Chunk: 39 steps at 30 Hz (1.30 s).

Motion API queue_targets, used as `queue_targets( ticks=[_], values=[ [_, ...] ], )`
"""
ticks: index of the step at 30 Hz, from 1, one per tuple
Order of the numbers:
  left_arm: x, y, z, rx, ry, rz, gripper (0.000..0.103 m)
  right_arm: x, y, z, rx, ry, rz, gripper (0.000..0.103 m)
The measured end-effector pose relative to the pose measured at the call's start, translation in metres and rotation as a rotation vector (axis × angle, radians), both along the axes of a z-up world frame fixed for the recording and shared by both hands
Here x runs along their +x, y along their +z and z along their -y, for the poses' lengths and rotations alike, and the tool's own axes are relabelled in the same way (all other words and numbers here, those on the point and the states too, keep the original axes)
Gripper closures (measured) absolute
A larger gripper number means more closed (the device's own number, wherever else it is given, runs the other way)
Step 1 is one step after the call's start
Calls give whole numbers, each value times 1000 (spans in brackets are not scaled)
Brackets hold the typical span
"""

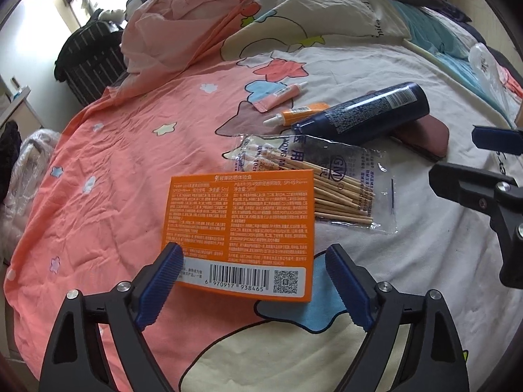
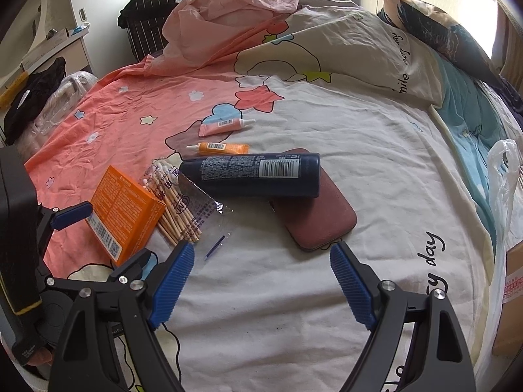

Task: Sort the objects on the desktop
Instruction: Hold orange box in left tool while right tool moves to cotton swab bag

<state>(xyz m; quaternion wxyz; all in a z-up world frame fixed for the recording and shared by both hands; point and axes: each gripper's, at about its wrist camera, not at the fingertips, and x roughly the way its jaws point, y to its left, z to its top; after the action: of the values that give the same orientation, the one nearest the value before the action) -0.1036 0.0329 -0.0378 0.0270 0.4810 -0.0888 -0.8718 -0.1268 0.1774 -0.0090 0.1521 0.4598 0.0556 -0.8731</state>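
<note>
The bed sheet is wrinkled matt cloth. The orange box looks like smooth printed cardboard. The swab bag is clear glossy plastic over pale wooden sticks. The dark blue bottle has a smooth sheen. The brown case looks grainy and matt. Ribbed blue pads line the black plastic fingers.

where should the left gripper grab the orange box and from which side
Grip the orange box across its short width, near the barcode end closest to the left gripper, coming from that end. It lies flat on the bedsheet, its far edge overlaps the cotton swab bag, and the open jaws already straddle the near corners.
</note>
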Motion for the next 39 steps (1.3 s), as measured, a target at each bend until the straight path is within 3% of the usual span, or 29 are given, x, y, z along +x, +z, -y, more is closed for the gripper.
queue_targets(
  ticks=[4, 6, 11, 15, 26, 39],
  values=[
    [1, 2, 5, 97, 69, 8, 4, 0, 1, 3, -7, 10, -1, 20],
    [1, 2, 4, 110, 87, 13, 3, 1, 1, 3, -5, 13, -2, 20],
    [3, -1, 1, 94, 141, 22, 2, 1, 2, -1, -12, 7, -2, 20],
    [-1, -10, -1, 14, 146, 37, 2, 0, 0, -1, -12, 9, 3, 20],
    [-4, -14, 32, 91, 166, 55, 0, -11, -9, 18, 25, 42, 27, 20],
    [10, -12, 63, 36, 166, 34, 0, -38, -27, 55, 147, 171, -2, 20]
  ],
)
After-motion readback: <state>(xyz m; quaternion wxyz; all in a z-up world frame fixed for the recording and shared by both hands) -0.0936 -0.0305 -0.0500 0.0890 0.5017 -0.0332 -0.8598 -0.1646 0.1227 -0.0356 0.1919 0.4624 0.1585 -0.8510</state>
